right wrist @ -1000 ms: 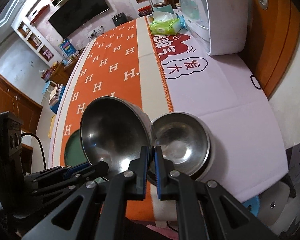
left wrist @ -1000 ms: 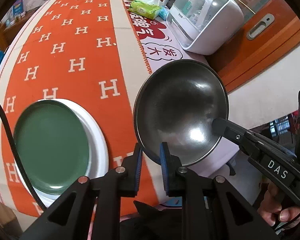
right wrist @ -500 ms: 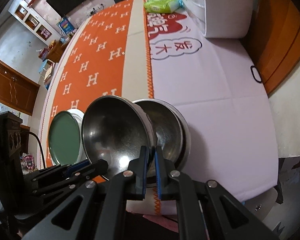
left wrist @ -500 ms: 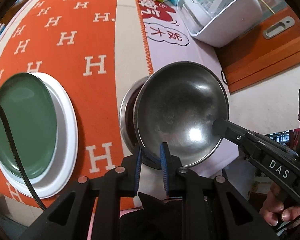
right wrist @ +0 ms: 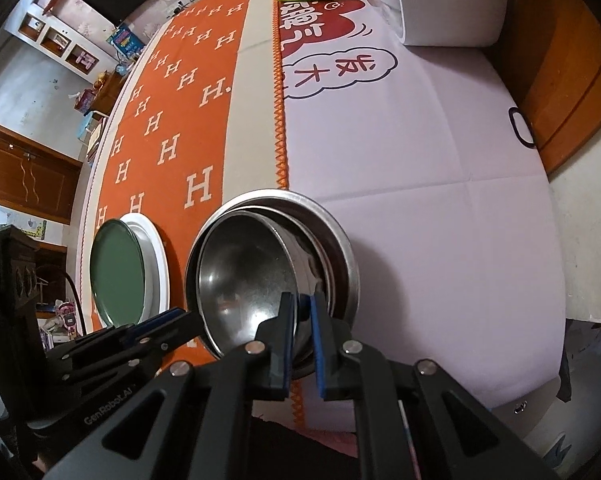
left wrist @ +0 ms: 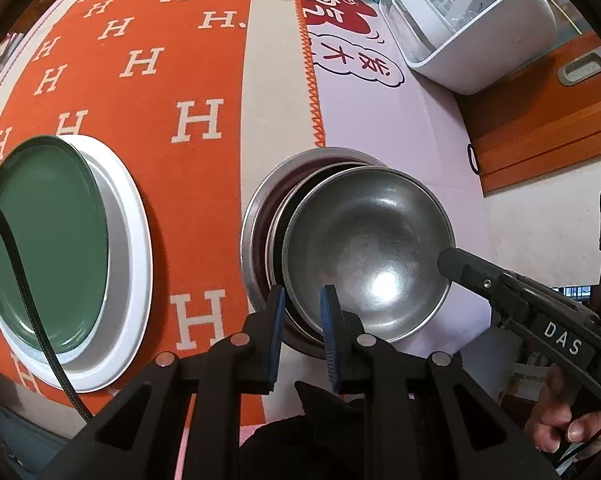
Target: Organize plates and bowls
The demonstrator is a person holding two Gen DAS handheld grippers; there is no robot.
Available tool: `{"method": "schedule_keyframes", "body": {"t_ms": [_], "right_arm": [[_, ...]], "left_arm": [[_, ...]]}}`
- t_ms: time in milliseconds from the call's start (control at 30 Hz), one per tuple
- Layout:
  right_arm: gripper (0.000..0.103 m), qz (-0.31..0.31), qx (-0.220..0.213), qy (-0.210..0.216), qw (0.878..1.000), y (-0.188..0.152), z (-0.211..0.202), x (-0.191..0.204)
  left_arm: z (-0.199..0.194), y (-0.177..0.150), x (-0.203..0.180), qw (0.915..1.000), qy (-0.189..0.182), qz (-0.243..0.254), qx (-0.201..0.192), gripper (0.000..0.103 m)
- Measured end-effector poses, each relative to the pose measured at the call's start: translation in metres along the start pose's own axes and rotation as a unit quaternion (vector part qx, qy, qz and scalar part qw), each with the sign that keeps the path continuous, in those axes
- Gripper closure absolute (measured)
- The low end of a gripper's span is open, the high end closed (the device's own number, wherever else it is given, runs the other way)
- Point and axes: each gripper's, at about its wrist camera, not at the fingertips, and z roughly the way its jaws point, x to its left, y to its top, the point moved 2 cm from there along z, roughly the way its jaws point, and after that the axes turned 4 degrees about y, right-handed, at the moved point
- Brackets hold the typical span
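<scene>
Both grippers pinch one steel bowl (left wrist: 364,248): the left gripper (left wrist: 302,312) has its fingers on the near rim, the right gripper (right wrist: 299,320) on the right rim. The bowl sits tilted inside a larger steel bowl (left wrist: 260,200) on the worktop (left wrist: 400,128). At left, a green plate (left wrist: 44,240) lies on a white plate (left wrist: 136,264).

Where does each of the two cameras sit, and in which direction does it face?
Left wrist: sits on the left gripper, facing steeply down at the steel bowl pinched at its rim; the right gripper and a hand show.
Right wrist: sits on the right gripper, facing down at the same bowl; the left gripper shows at left.
Shared: the steel bowl, the bowl stack beneath it, the green plate, the orange cloth.
</scene>
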Motion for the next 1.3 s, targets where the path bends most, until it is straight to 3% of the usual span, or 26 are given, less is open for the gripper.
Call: {"method": "schedule_keyframes", "body": {"t_ms": [200,467,633,767,1300], "right_arm": [[0.095,0.006,-0.004,-0.001,1.000,0.003,-0.001,-0.005],[0.094,0.027,0.009,0.009,1.000,0.008,0.006,-0.014],[0.087,0.041,0.015,0.018,0.999,0.012,0.010,-0.021],[0.070,0.061,0.024,0.027,0.997,0.013,0.016,-0.030],[0.068,0.125,0.075,0.092,0.985,0.017,0.044,-0.059]], "left_arm": [[-0.007,0.001,0.003,0.9999,0.004,-0.007,-0.013,0.086],[-0.009,0.003,0.009,0.9995,0.000,-0.024,-0.023,0.072],[-0.001,0.004,0.015,0.9990,-0.006,-0.043,-0.012,0.053],[0.008,0.003,0.019,0.9980,-0.021,-0.059,0.005,0.053],[0.047,0.008,0.028,0.9883,-0.072,-0.117,0.065,0.052]]}}
